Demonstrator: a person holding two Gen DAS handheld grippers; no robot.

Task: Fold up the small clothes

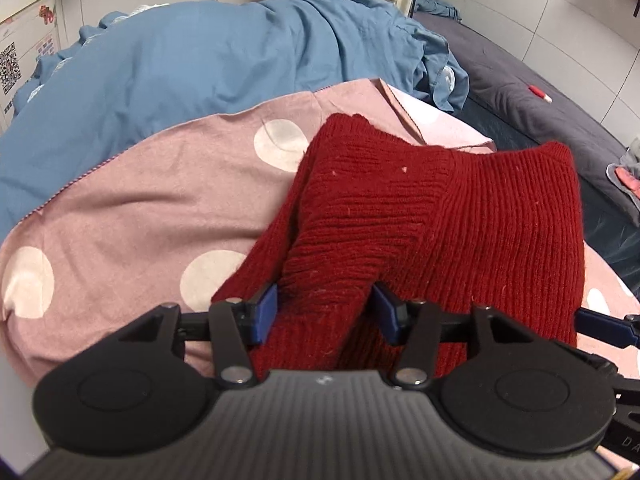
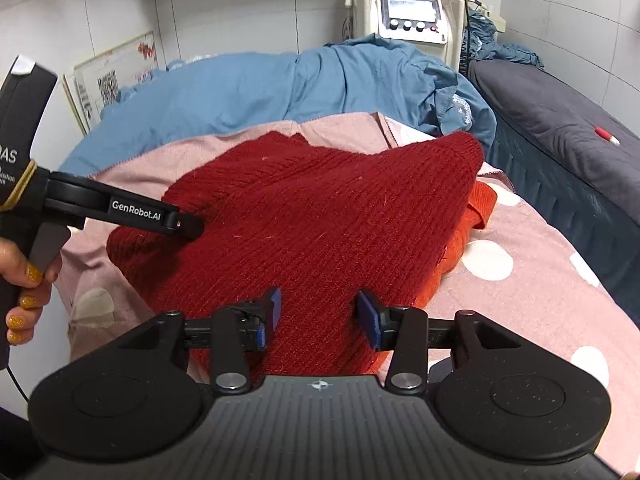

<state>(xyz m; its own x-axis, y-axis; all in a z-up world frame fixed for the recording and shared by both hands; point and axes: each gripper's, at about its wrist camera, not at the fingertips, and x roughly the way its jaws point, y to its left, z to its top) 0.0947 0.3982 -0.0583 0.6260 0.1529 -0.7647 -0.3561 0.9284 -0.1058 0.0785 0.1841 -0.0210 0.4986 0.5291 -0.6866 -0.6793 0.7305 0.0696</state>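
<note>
A dark red knitted sweater (image 1: 420,216) lies on a pink sheet with white dots (image 1: 140,208); it also shows in the right wrist view (image 2: 320,220). My left gripper (image 1: 326,312) has its blue pads on either side of a raised fold of the sweater's near left part. It also shows at the left of the right wrist view (image 2: 188,228), its tip on the sweater. My right gripper (image 2: 318,316) has its pads astride the sweater's near edge, with knit bunched between them. An orange-red part (image 2: 476,216) sticks out at the right.
A blue quilt (image 2: 280,88) is heaped behind the pink sheet (image 2: 540,272). A dark grey bed (image 2: 560,128) with a small red and white object (image 2: 606,136) stands to the right. A white machine with knobs (image 2: 408,20) stands at the back wall.
</note>
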